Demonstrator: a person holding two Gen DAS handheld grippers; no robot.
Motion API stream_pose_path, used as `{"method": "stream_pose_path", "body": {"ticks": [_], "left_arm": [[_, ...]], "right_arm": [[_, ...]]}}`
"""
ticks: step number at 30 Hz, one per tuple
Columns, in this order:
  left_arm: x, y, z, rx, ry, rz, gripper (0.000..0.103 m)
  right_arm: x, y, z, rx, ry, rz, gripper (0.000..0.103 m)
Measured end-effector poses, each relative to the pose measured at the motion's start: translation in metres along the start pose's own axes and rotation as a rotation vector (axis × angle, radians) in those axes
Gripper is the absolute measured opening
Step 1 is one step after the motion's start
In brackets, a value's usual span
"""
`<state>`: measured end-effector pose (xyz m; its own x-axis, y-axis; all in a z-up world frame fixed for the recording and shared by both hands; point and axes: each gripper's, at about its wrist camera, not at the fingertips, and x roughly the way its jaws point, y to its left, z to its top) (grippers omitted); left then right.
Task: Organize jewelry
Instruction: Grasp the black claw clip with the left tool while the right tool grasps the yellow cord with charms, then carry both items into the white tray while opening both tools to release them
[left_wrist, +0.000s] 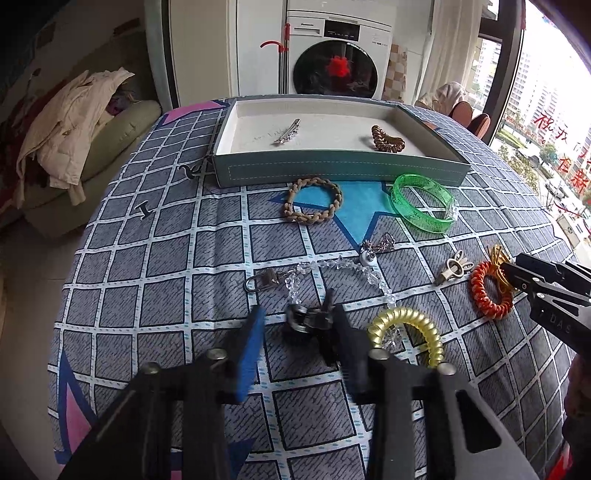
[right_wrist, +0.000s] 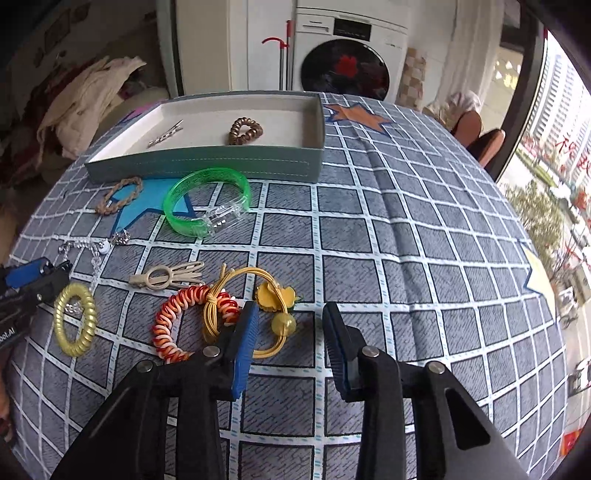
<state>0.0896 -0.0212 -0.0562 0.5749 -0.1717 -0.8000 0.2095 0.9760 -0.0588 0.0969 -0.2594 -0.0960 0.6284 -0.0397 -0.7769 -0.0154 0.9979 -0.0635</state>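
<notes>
The left gripper (left_wrist: 299, 325) points steeply down at the table (left_wrist: 155, 258), which wears a grey grid cloth. Its jaws stand partly apart around a dark hair clip (left_wrist: 314, 325); the right jaw seems to touch the clip, the blue-padded left jaw stands clear of it, so I cannot tell whether the clip is truly clamped. Left of and beyond the jaws lies a small padlock charm (left_wrist: 260, 282) on a clear bead strand (left_wrist: 332, 269). Just right of the jaws lies a yellow coil hair tie (left_wrist: 406, 334).

The right gripper (right_wrist: 288, 328) also tilts steeply down. Its jaws are released and hold nothing: the bead of a yellow elastic hair tie (right_wrist: 282, 325) lies between them, close to the left jaw and untouched by the right. Left of the jaws an orange-and-white coil tie (right_wrist: 177, 325) lies under the yellow elastic, and a beige clip (right_wrist: 166, 277) lies beyond it. In the left wrist view this gripper's tips hover at the orange coil.

Far beyond both pairs of jaws sits the teal tray (left_wrist: 332, 173). Inside it, left to right, lie a silver hair clip (left_wrist: 287, 132) and a brown coil tie (left_wrist: 386, 138). Just in front of the tray, on the cloth, lie a braided brown bracelet (left_wrist: 313, 201) and a green bangle (left_wrist: 424, 208).
</notes>
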Motion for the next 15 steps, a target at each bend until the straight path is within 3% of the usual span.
{"method": "stream_pose_path", "body": {"ticks": [1, 3, 6, 15], "left_arm": [[-0.001, 0.001, 0.0, 0.001, -0.004, -0.003, 0.045], [-0.005, 0.005, 0.0, -0.012, -0.012, -0.035, 0.045], [-0.013, 0.009, 0.001, -0.015, -0.032, -0.055, 0.044], [-0.03, 0.016, 0.005, -0.03, -0.057, -0.087, 0.044]], "right_arm": [[0.0, 0.001, 0.001, 0.004, 0.003, -0.003, 0.036], [0.0, 0.0, 0.002, 0.046, 0.013, 0.037, 0.014], [-0.002, 0.001, 0.001, 0.061, 0.01, 0.012, 0.014], [-0.025, -0.019, -0.003, 0.183, -0.044, 0.093, 0.014]]}}
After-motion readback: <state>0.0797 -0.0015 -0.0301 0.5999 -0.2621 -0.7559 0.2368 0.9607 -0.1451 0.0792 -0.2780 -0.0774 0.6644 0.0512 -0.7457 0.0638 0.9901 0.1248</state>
